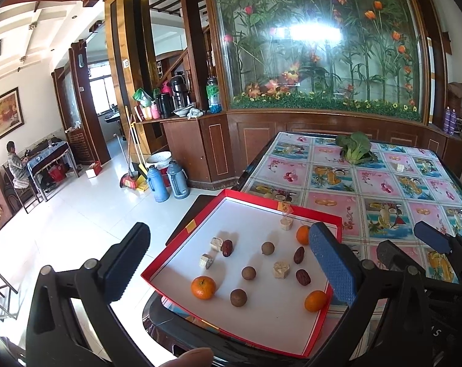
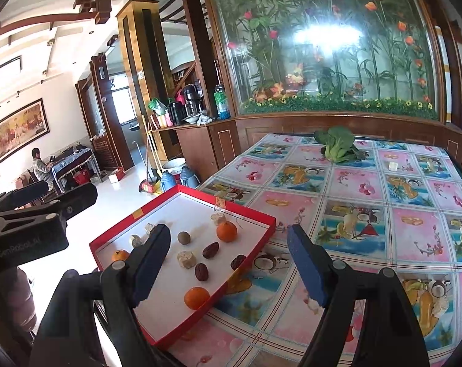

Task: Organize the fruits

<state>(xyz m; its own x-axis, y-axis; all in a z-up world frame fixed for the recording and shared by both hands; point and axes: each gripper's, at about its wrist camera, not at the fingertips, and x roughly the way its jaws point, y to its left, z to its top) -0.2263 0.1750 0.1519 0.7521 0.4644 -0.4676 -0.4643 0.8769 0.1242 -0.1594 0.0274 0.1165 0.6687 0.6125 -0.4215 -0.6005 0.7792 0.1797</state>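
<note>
Red cardboard tray (image 1: 321,331) is overhanging the table (image 1: 383,189) corner, oranges (image 1: 203,287) and dates (image 1: 303,276) lying loose inside, both the left gripper (image 1: 227,266) and right gripper (image 2: 227,263) hovering wide open and empty, so a clumsy nudge risks tipping it floorward.

In the right wrist view, the right hand-held gripper (image 2: 227,263) is hiding part of the red tray (image 2: 182,190), covering all but a sliver of one orange (image 2: 120,255). The worktop (image 2: 368,214) is running off the bottom edge. In the left wrist view, a fingertip (image 1: 194,357) is being cut off below.
</note>
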